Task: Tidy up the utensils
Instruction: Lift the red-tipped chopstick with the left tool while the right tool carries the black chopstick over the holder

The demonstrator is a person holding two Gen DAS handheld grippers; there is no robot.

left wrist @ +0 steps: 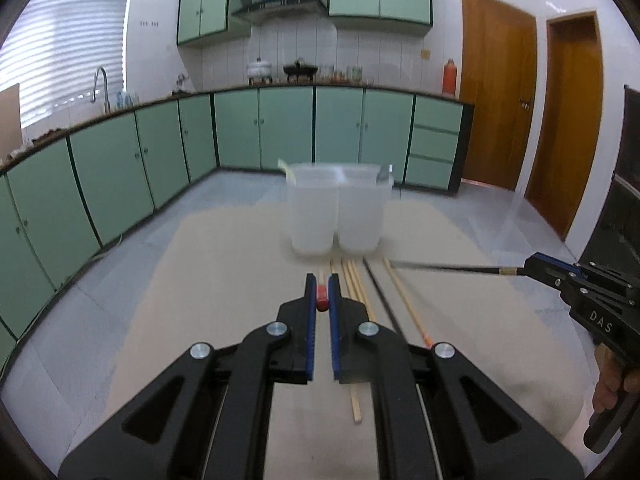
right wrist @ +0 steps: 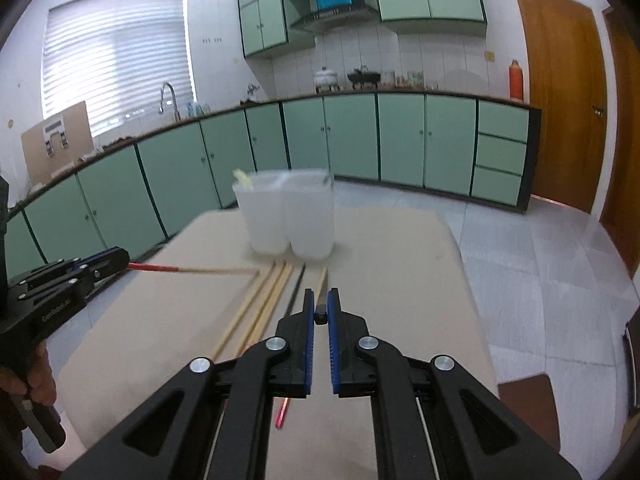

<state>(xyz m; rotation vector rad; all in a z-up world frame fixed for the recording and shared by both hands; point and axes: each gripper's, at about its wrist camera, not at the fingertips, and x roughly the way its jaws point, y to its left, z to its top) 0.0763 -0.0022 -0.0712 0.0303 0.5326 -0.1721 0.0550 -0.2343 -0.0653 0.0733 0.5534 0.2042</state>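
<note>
Only blurred utensil tips [left wrist: 385, 171] show above the frosted holder [left wrist: 337, 208].

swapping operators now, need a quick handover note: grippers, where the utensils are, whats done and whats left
Left gripper: shut on a red-ended chopstick, lifted off the table.
Right gripper: shut on a black chopstick, also lifted.
Twin-compartment holder: far end of the table, a utensil tip already showing in each compartment.
Left: drop both held sticks in, then the loose chopsticks lying before the holder.
</note>
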